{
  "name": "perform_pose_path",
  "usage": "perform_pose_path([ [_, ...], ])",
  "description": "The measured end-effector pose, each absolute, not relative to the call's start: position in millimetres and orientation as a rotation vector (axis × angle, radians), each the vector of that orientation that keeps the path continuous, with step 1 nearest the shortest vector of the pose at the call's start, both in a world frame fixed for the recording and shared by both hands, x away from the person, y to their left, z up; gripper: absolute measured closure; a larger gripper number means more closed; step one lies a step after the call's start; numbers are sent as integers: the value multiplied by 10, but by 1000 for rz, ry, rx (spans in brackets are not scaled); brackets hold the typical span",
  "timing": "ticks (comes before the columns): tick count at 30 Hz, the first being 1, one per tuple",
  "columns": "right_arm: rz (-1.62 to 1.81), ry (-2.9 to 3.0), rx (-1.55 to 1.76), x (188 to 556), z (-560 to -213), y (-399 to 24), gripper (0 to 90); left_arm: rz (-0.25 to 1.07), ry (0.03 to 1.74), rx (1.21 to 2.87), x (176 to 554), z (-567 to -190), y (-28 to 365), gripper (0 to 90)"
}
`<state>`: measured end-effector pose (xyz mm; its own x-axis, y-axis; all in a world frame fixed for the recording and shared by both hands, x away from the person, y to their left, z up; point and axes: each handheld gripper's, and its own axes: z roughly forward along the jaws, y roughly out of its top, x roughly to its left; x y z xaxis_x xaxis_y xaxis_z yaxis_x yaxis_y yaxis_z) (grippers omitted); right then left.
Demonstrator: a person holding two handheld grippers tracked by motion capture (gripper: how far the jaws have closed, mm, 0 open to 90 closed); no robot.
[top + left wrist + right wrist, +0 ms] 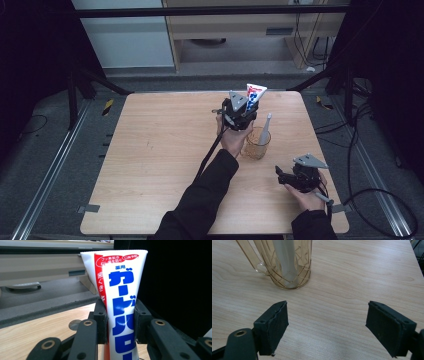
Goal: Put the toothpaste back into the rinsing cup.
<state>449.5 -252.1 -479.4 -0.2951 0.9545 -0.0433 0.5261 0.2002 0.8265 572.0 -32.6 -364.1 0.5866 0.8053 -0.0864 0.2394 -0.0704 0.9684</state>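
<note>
Left hand-held gripper (pixel 243 111) is clamping a toothpaste tube (pixel 254 95); in the left gripper view the two black pads are pressing the tube's (pixel 120 302) sides, partly closed around its lower body, with the flat crimped end pointing up. The tube is white with a red stripe and blue lettering. It is being held in the air over the far middle of the table (pixel 165 150), just above and behind an amber glass mug (pixel 256 144).

Right hand-held gripper (pixel 292 177) is sitting low near the table's near right corner, jaws standing wide apart with nothing between them. In the right gripper view its pads (pixel 273 325) are framing bare wood, and the mug (pixel 287 265) is standing just ahead of them, handle to the view's left. A white toothbrush (pixel 265 129) is standing inside the mug, leaning against the rim and sticking out above it.

Both forearms are wearing black sleeves (pixel 205 195), coming in from the near edge. A black cable (pixel 210 150) is trailing from the left hand-held gripper back along the arm.

The table is light wood with visible grain, rounded corners, mostly bare. It is standing on grey carpeted floor (pixel 50 150). Metal rails (pixel 50 175) are running along both sides, with yellow-black tape marks (pixel 108 106) on the floor. Cables (pixel 370 190) are looping at the right. Black curtains are hanging on both sides; pale wooden furniture (pixel 235 25) is standing beyond the far edge.
</note>
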Motion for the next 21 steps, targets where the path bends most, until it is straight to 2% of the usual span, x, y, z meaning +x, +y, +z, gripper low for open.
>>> perform_pose_path([
  [21,964,1914,1371,4503,-4807,-2524,188,555,876,1633,5824,-3827,-522,694],
])
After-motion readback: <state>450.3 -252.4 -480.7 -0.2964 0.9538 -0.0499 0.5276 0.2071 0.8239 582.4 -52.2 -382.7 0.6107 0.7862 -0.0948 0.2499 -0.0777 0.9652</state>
